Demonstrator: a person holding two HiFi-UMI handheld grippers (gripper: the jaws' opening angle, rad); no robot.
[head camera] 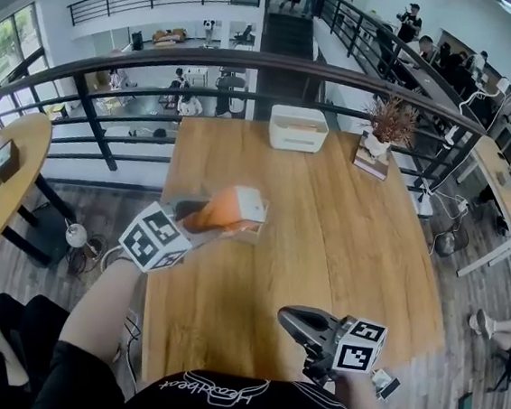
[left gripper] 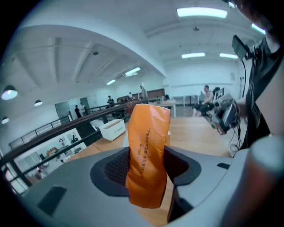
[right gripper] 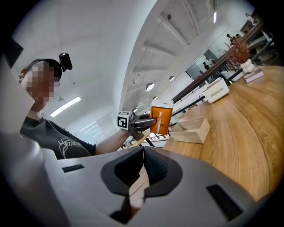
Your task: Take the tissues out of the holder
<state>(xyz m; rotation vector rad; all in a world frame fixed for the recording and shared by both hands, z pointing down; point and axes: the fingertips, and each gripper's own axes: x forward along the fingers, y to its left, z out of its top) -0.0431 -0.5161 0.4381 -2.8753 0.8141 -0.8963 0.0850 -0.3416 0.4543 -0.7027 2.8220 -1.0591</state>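
Left claw (left gripper: 146, 167) clamped on orange tissue pack (head camera: 225, 209), held above wooden holder (right gripper: 192, 129) near surface (head camera: 335, 226) left edge. Right claw (right gripper: 143, 167) closed, empty, at near edge.

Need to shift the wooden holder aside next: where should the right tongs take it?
Probably the long wall facing the right tongs, from above, one tong inside and one outside. The wooden holder stands upright with its top open, so that thin rim is exposed; the whole box looks too wide to span.
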